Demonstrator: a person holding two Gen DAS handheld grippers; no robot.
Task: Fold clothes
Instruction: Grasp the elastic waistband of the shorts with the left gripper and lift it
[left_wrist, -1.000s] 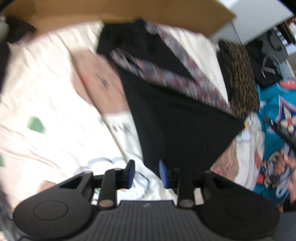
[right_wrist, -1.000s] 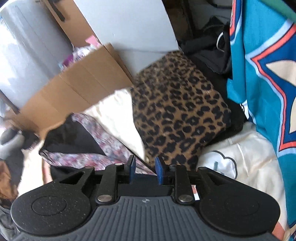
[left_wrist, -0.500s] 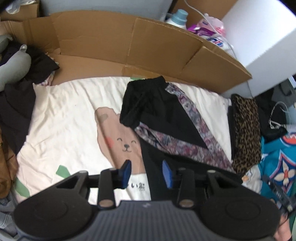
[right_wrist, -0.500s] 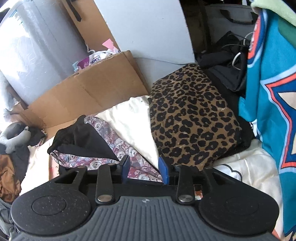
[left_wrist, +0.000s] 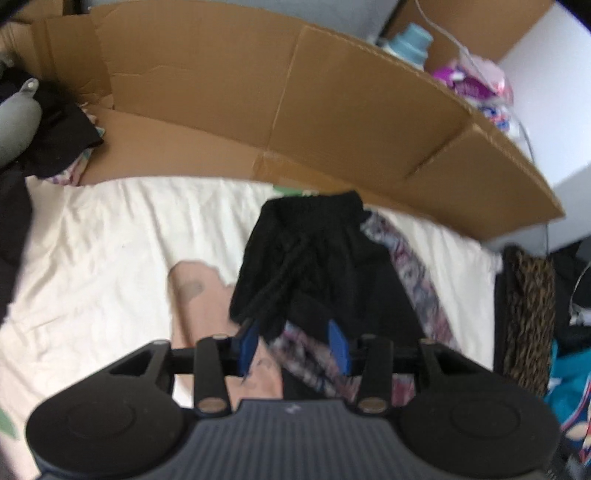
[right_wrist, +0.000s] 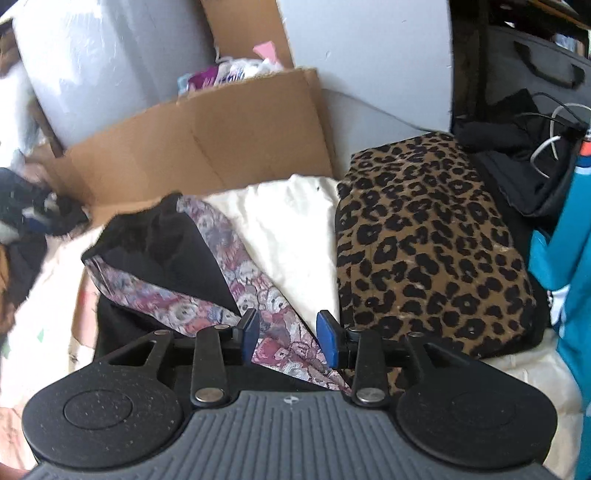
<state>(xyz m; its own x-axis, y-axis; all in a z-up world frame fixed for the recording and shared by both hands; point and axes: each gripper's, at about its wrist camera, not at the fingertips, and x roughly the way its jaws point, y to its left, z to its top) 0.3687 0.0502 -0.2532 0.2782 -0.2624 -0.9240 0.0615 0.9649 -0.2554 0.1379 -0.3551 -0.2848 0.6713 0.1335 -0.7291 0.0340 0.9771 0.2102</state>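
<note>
While both tools are hovering over the bed, the black trousers (left_wrist: 325, 266) with patterned side stripes are lying at frame centre on the cream sheet (left_wrist: 110, 251), waistband toward the cardboard (left_wrist: 258, 110) at the top and long axis running down toward lower right. In the left wrist view, the left tool (left_wrist: 293, 341) is sitting just below the folded waistband corner, pointing steeply down, its jaws opening with cloth showing behind the gap but nothing pressed between the pads. In the right wrist view, the right tool (right_wrist: 286, 338) is standing apart and unloaded over the striped edge, beside the leopard-print cloth (right_wrist: 424, 251) at right. Judged from this, the left hand is nearer the waistband and the right nearer the leg.
</note>
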